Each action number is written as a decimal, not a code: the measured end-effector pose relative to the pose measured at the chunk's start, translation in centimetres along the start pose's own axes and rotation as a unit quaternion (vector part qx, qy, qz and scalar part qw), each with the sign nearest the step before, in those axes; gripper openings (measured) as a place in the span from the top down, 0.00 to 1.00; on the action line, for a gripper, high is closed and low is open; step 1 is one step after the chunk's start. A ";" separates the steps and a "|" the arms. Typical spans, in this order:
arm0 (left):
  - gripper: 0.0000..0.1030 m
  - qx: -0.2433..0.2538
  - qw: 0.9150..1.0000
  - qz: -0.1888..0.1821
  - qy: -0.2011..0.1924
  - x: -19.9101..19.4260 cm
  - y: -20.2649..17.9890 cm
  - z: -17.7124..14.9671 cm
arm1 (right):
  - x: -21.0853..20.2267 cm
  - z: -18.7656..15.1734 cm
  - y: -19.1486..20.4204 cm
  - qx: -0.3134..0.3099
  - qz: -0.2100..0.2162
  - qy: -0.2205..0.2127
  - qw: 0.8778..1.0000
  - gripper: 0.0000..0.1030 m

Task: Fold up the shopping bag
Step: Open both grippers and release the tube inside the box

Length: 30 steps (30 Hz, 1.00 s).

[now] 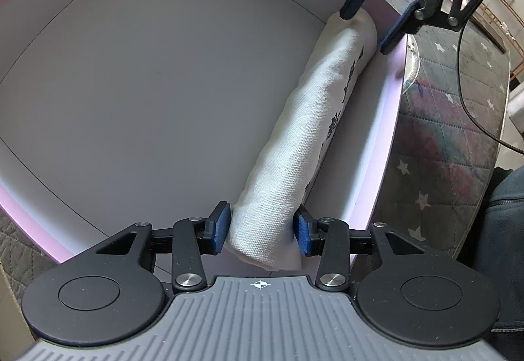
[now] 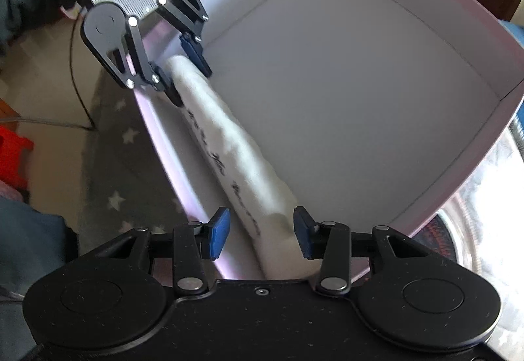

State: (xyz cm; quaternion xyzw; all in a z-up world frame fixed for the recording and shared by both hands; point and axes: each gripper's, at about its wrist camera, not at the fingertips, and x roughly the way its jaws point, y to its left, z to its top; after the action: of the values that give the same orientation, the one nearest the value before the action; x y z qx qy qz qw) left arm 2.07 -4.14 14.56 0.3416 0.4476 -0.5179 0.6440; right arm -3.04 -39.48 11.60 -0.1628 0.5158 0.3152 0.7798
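Two grippers sit over one rolled bag, one at each end. Nearest in my left wrist view, the left gripper (image 1: 262,231) straddles the near end of the bag (image 1: 304,138); its blue pads (image 1: 220,228) stand just beside the cloth on both sides, and I cannot tell whether they press it. The bag is a white cloth roll with dark print along one side, lying inside a shallow box (image 1: 131,72) with a grey floor and pink rim, close along its right wall. At the far end, the right gripper (image 1: 370,25) has its fingers spread around the roll's tip. In my right wrist view, the pads stand clear of the cloth on both sides. To the right, beyond the box, lies a quilted mat with stars (image 1: 452,118).
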 end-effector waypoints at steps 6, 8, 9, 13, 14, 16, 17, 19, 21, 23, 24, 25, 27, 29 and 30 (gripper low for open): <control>0.57 0.001 1.000 0.002 -0.002 -1.4 0.6 -1.2 | -0.1 0.9 -0.2 0.006 0.007 -0.012 1.000 0.55; 0.57 0.002 1.000 0.003 -0.002 -1.8 0.6 -1.5 | -0.3 1.5 -0.2 0.013 0.009 -0.021 1.000 0.55; 0.57 0.003 1.000 0.004 -0.002 -2.0 0.7 -1.7 | -0.4 1.7 -0.3 0.017 0.010 -0.025 1.000 0.55; 0.56 0.005 1.000 0.007 -0.003 -2.3 0.4 -2.4 | -1.2 2.3 -0.9 0.030 0.002 -0.041 0.999 0.55; 0.56 0.005 1.000 0.008 -0.003 -2.4 0.3 -2.5 | -1.2 2.5 -1.1 0.038 -0.002 -0.043 0.998 0.55; 0.55 0.006 1.000 0.009 -0.004 -2.8 0.3 -2.8 | -0.9 2.8 -1.1 0.047 -0.010 -0.045 0.998 0.55; 0.55 0.007 1.000 0.010 -0.005 -3.1 0.3 -3.0 | -0.7 2.9 -1.2 0.052 -0.016 -0.047 0.997 0.55; 0.55 0.009 1.000 0.011 -0.005 -3.5 0.2 -3.4 | -0.4 3.3 -1.4 0.064 -0.023 -0.050 0.996 0.55; 0.54 0.009 1.000 0.010 -0.005 -3.8 0.2 -3.7 | -0.2 3.6 -1.7 0.075 -0.028 -0.050 0.996 0.55; 0.54 0.012 1.000 0.009 -0.005 -3.7 0.1 -3.7 | 2.2 3.8 0.1 0.077 -0.034 -0.050 0.995 0.55; 0.54 0.011 1.000 0.008 -0.006 -3.6 1.5 -2.1 | 2.7 3.9 0.3 0.078 -0.035 -0.049 0.995 0.55; 0.54 0.011 1.000 0.007 -0.007 -3.5 2.9 -0.2 | 2.9 3.9 0.2 0.080 -0.035 -0.048 0.995 0.55; 0.53 0.008 1.000 0.006 -0.008 -3.2 4.5 -0.3 | 3.0 3.8 0.1 0.084 -0.038 -0.045 0.995 0.55; 0.53 0.007 1.000 0.006 -0.009 -2.2 2.8 1.4 | 3.4 3.8 0.0 0.092 -0.043 -0.045 0.994 0.55; 0.53 0.006 1.000 0.007 -0.009 -1.3 1.9 1.9 | 3.5 3.8 -0.1 0.097 -0.043 -0.045 0.993 0.55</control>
State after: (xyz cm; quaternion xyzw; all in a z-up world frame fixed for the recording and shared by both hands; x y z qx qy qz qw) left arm 4.23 -4.93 16.44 0.3438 0.4360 -0.5193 0.6497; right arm 0.62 -36.19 9.96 -0.0944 0.5003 0.2369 0.8275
